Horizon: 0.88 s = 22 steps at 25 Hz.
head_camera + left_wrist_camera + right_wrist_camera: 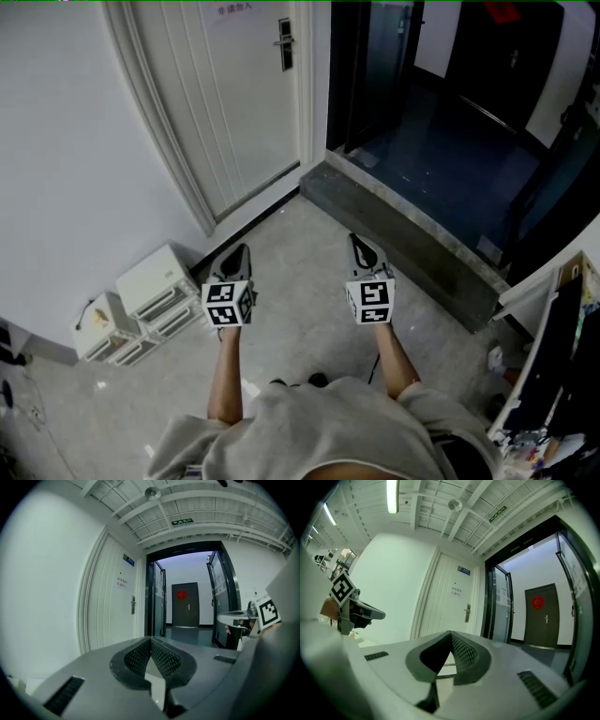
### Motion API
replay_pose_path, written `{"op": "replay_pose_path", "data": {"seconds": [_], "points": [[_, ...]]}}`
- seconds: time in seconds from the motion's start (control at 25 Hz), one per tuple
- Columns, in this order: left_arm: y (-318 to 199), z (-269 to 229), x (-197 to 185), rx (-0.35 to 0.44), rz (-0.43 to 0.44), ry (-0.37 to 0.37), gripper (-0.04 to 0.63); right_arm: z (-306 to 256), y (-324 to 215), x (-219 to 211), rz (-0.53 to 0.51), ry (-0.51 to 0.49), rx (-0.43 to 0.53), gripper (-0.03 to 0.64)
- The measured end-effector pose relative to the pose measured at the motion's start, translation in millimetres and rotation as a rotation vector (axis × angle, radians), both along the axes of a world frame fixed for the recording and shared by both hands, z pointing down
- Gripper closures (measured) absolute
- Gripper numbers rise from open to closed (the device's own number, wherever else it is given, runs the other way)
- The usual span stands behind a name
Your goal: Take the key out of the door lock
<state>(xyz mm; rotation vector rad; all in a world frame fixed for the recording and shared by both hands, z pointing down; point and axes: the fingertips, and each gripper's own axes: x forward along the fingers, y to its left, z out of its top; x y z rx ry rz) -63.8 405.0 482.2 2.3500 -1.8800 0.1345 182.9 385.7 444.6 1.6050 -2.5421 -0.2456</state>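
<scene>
Key: not made out in any view, too small at this range. Presumably seated in door lock, a dark narrow plate with lever handle, set high on closed white door beside dark open doorway. Well apart from both claws.

Handling, judged rather than seen:
- Likely small, light, rigid metal.
- Flat bow probably smooth, so liable to slip between pads.
- Not fragile, but apt to bind if drawn at an angle.
- Best taken by the bow, pads flat on both faces, close to the plate.
- To be drawn straight out along the shaft, no twist, no sideways levering.
- May need turning back to the neutral position before coming free; cannot tell from here.
- Lever handle on same plate likely to crowd the approach.

Looks: colour, shape and orientation of key unknown. Lock plate dark and upright against pale panelled door. Small notice and blue sign higher up.

Left claw: clenched tip to tip, nothing between. Right claw: likewise clenched and empty. Both low over grey floor, side by side, roughly level, aimed toward door and doorway. Release of one claw needed before any grasp.
</scene>
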Motion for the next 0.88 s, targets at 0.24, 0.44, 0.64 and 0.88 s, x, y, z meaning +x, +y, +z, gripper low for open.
{"op": "replay_pose_path", "data": {"seconds": [0.24,0.44,0.64,0.88], "points": [[-8.9,-1.4,25.2,0.003,-0.017,-0.012,0.577,6.4,-10.8,17.3,-0.043,0.008,-0.005,0.594],[-15.6,6.2,38.4,-0.015,-0.020,-0.018,0.577,16.4,-21.2,26.4,-0.056,0.002,-0.024,0.594],[-29.5,10.5,40.6,-0.021,-0.021,-0.028,0.577,25.7,-35.6,27.4,-0.062,0.001,-0.035,0.594],[-58.9,17.4,34.3,-0.022,-0.014,-0.025,0.577,29.2,-62.9,18.4,-0.062,0.004,-0.032,0.594]]}}
